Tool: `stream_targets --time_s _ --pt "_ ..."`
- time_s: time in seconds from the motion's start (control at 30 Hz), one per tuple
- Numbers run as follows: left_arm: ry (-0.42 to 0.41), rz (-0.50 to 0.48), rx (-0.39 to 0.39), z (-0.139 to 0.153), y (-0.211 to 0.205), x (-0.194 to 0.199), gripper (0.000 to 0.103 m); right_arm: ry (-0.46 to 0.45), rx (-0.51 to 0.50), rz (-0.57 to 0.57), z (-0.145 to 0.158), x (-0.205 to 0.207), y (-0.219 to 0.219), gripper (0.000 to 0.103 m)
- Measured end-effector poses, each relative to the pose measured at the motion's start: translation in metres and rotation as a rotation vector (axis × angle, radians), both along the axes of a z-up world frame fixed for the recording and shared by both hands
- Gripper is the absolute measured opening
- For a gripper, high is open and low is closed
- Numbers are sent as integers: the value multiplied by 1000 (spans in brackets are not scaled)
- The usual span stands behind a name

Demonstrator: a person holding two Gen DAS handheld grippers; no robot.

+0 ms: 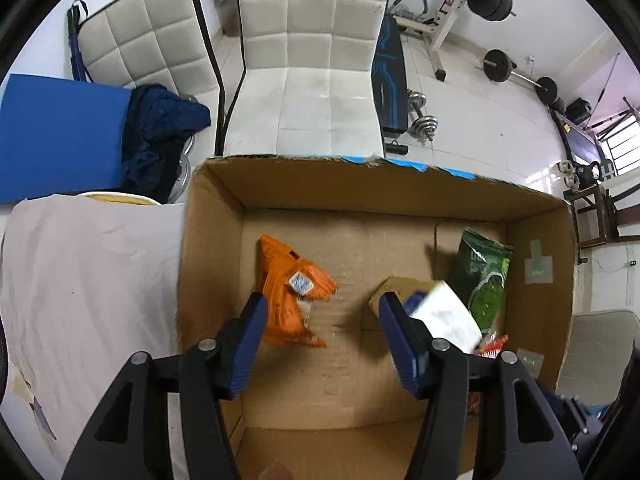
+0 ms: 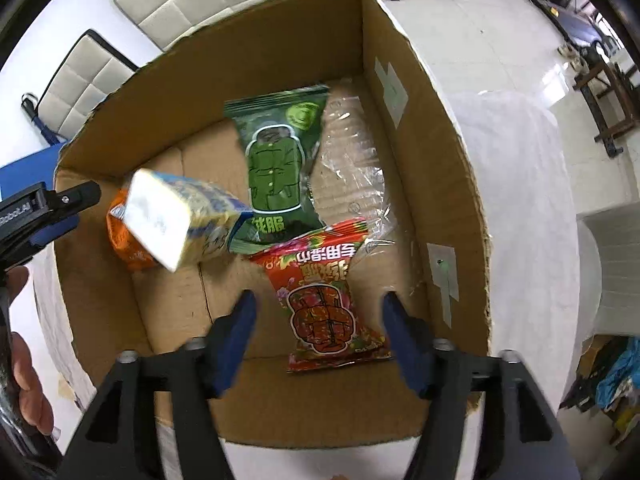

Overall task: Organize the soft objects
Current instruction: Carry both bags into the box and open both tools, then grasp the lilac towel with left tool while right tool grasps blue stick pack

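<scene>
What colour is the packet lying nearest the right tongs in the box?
Red packet, with a flowery print and an orange-brown jacket picture; clearest in the right wrist view.

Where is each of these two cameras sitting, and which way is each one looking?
Left wrist: on the left gripper, looking down into the cardboard box toward white chairs; its own open fingers show.
Right wrist: on the right gripper, over the box's near edge, above a red packet; open fingers and a hand show.
Both see the box, green packet, orange packet and tissue pack.
</scene>
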State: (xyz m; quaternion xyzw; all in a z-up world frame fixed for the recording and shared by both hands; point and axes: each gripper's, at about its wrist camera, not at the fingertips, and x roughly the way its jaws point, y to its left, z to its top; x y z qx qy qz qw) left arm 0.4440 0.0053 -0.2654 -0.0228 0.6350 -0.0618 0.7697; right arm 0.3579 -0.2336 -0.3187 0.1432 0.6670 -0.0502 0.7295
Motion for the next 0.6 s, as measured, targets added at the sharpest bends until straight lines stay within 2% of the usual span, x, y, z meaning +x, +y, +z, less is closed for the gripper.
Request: stream_targets --time_s 0.07,0.17,0.27,0.3,0.43,0.5,0.6 --pt "-19 -5 -5 7 2 -12 62 -19 -26 31 5 -6 5 92" --pt "-51 -7 -4 20 4 -35 70 -35 -58 66 14 -14 13 93" --pt "-81 -1 5 32 4 -57 77 -56 -79 91 25 -24 15 99" --pt "-94 1 12 35 4 -65 83 -66 -88 101 29 -29 17 100" --pt "-128 10 17 49 3 -97 86 -96 -99 113 42 -45 19 100" --pt "-135 22 -6 54 4 -112 95 -120 -106 110 51 -56 18 100" --pt "-150 41 -21 63 5 -131 98 -158 -133 123 71 -73 19 100"
